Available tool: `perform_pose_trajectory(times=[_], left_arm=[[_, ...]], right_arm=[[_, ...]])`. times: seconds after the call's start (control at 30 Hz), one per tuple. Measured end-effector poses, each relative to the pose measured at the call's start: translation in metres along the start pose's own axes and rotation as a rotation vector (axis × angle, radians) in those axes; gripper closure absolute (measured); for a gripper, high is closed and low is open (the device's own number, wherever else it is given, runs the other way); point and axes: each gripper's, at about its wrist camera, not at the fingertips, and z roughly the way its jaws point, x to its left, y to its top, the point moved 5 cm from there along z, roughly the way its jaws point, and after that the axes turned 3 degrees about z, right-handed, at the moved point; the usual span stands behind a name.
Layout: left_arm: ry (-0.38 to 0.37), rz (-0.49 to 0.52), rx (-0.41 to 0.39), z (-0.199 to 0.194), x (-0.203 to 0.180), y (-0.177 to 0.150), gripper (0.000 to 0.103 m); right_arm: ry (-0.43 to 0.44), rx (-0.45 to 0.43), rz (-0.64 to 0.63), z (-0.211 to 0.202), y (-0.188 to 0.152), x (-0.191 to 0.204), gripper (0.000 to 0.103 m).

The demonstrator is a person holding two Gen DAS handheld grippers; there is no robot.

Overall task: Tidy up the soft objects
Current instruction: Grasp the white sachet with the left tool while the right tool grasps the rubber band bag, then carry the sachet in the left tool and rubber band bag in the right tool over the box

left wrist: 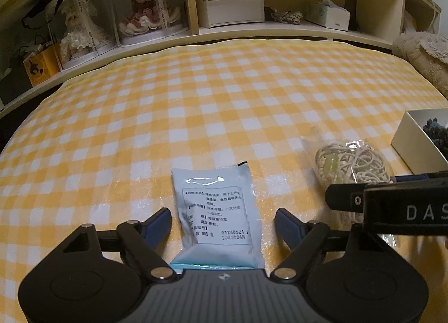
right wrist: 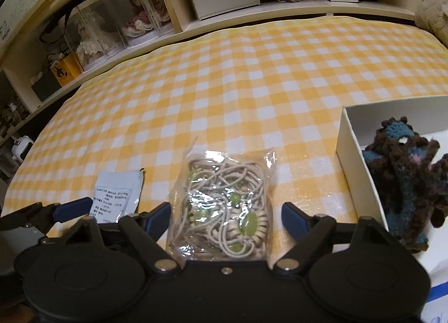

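While both tools straddle targets: left tool point(left wrist: 222, 223) unclenched, pale sachet point(left wrist: 215, 211) lengthwise between fingers, untouched. Right tool point(right wrist: 225, 218) likewise released, bag of hair ties point(right wrist: 224, 208) dead ahead between fingers; white box point(right wrist: 355, 152) just right of it.

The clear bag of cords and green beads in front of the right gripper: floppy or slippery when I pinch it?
Probably floppy: the clear bag is thin crinkled film over loose tangled cords, so it should sag. Its glossy surface may slip against the pads. It looks light for its size, though the beads add some weight.
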Motion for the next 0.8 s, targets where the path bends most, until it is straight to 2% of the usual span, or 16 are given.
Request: perform_pose_trajectory(times=[0.07, 0.13, 0.23, 0.27, 0.4, 0.53, 0.8], left_arm=[[-0.010, 0.005, 0.000, -0.001, -0.001, 0.000, 0.031], [-0.026, -0.010, 0.002, -0.002, 0.000, 0.001, 0.042], [-0.039, -0.011, 0.005, -0.003, 0.002, 0.001, 0.044], [-0.043, -0.010, 0.005, -0.004, 0.002, 0.001, 0.050], [-0.064, -0.026, -0.001, -0.010, 0.003, -0.002, 0.058], [-0.091, -0.076, -0.001, -0.020, 0.006, -0.005, 0.058], [-0.093, -0.138, -0.052, -0.062, 0.010, 0.001, 0.058]], right_arm=[[0.006, 0.003, -0.018, 0.000, 0.000, 0.002, 0.025], [0.012, 0.003, -0.030, -0.002, -0.001, 0.003, 0.029], [0.017, 0.002, -0.044, -0.003, 0.000, 0.004, 0.033], [0.020, 0.004, -0.047, -0.003, 0.000, 0.004, 0.034], [0.031, 0.003, -0.076, -0.007, -0.001, 0.004, 0.042], [0.047, 0.000, -0.110, -0.015, -0.003, 0.006, 0.048], [0.070, -0.070, -0.165, -0.051, 0.002, 0.010, 0.049]])
